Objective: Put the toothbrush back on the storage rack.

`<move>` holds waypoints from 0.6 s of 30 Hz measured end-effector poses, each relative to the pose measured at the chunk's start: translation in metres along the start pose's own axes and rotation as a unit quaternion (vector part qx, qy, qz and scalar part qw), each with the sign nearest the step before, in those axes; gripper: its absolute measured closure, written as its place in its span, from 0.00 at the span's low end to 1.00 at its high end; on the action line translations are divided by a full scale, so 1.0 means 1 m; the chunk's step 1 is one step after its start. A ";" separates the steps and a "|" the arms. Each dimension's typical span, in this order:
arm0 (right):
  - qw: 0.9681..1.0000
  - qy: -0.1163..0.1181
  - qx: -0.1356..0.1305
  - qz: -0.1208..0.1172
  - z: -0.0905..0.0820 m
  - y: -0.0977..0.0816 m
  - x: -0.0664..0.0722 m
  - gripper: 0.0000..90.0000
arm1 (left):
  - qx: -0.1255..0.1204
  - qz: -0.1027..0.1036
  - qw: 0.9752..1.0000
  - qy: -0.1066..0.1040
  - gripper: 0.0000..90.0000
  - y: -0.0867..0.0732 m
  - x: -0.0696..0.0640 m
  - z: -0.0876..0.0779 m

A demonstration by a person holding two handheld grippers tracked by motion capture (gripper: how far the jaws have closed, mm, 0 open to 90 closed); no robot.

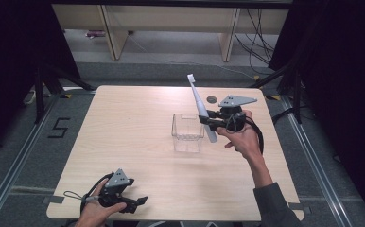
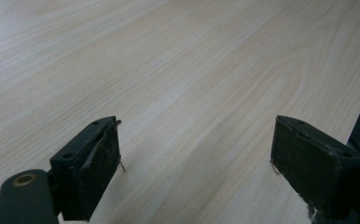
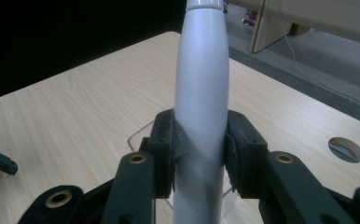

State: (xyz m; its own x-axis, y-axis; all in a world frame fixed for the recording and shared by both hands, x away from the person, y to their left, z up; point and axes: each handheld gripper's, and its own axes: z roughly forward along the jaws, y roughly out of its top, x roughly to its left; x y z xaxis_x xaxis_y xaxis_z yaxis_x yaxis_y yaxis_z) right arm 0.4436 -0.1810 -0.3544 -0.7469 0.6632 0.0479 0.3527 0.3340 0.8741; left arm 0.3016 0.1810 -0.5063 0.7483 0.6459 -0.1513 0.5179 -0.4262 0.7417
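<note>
Electric toothbrush [image 1: 200,106], white and grey, up off the desk [image 1: 124,142] and tilted, brush head highest and leaning toward the far edge, thick handle end lowest and hanging just beside the right rim of the clear container. Clamped at mid-handle by the right tool [image 1: 208,119], one black jaw pressed to each side of the grey body. Seen from the right gripper view, same toothbrush [image 3: 201,93] rising straight up between the pads, white collar at the very top of the frame, right tool [image 3: 200,154] squeezing it firmly.

Directly below and left of that grip, clear plastic container [image 1: 187,132], square, open at the top, standing upright near the middle of the desk. Toothbrush not inside it, lower end over its right-hand edge; touching or not, cannot tell. A corner of the clear rim [image 3: 138,133] peeking out behind the jaws in the right gripper view.

Right hand [image 1: 239,137] wrapped round the tool body, grey sleeve running back to the near right corner. Round cable hole [image 1: 212,99] in the desk just beyond the tool, also visible as a hole [image 3: 346,149] at the right of the right gripper view.

Well apart, down at the near left edge, left tool [image 1: 140,201] lying low over the wood in the left hand [image 1: 95,213]. Left tool [image 2: 197,158] spread wide, nothing between the pads but bare pale wood grain.
</note>
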 end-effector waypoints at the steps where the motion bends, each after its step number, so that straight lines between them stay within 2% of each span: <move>1: 1.000 -0.006 -0.013 -0.011 0.003 0.001 -0.002 0.74 | 0.000 0.001 1.000 0.000 0.17 0.000 0.000 0.000; 2: 1.000 -0.002 -0.004 -0.008 0.003 0.003 -0.002 0.74 | -0.002 -0.001 1.000 0.000 0.17 0.000 0.000 0.000; 3: 1.000 -0.004 -0.007 -0.013 0.005 0.004 -0.003 0.74 | 0.000 0.001 1.000 -0.001 0.17 0.000 0.000 0.000; 5: 1.000 0.000 -0.004 -0.007 0.007 0.005 -0.003 0.74 | 0.000 0.000 1.000 -0.001 0.17 0.000 0.000 0.000; 6: 1.000 -0.006 -0.012 -0.002 0.010 0.006 -0.002 0.74 | 0.000 0.000 1.000 -0.001 0.17 0.000 0.000 0.000; 7: 1.000 -0.005 -0.011 -0.011 0.011 0.007 -0.003 0.74 | -0.001 -0.001 1.000 -0.001 0.17 0.000 0.000 0.000; 9: 1.000 -0.003 -0.004 -0.012 0.012 0.009 -0.003 0.74 | 0.000 0.001 1.000 -0.001 0.17 0.000 0.000 0.000; 12: 1.000 -0.001 -0.010 -0.016 0.017 0.011 -0.002 0.74 | 0.000 0.000 1.000 -0.001 0.17 0.000 0.000 0.000; 13: 1.000 0.000 -0.006 -0.005 0.018 0.012 0.000 0.74 | 0.000 0.001 1.000 -0.001 0.17 0.000 0.000 0.000; 14: 1.000 -0.001 -0.011 -0.016 0.020 0.013 -0.001 0.74 | 0.000 0.000 1.000 -0.001 0.17 0.000 0.000 0.000; 15: 1.000 0.005 -0.007 -0.004 0.021 0.013 0.000 0.74 | 0.000 0.001 1.000 -0.001 0.17 0.000 0.000 0.000; 16: 1.000 0.004 -0.005 -0.015 0.021 0.014 -0.002 0.74 | 0.000 0.000 1.000 -0.001 0.17 0.000 0.000 0.000; 17: 1.000 0.005 -0.005 -0.006 0.023 0.015 -0.001 0.74 | 0.001 0.000 1.000 -0.002 0.17 0.000 0.000 0.000; 18: 1.000 0.002 -0.005 -0.015 0.023 0.016 -0.002 0.74 | 0.000 0.001 1.000 -0.001 0.17 0.000 0.000 0.000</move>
State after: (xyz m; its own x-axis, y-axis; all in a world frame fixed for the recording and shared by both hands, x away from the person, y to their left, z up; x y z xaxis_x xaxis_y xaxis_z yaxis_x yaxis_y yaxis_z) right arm 0.4642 -0.1616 -0.3520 -0.7594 0.6502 0.0246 0.3251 0.3464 0.8799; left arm 0.3017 0.1811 -0.5063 0.7501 0.6436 -0.1524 0.5172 -0.4272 0.7416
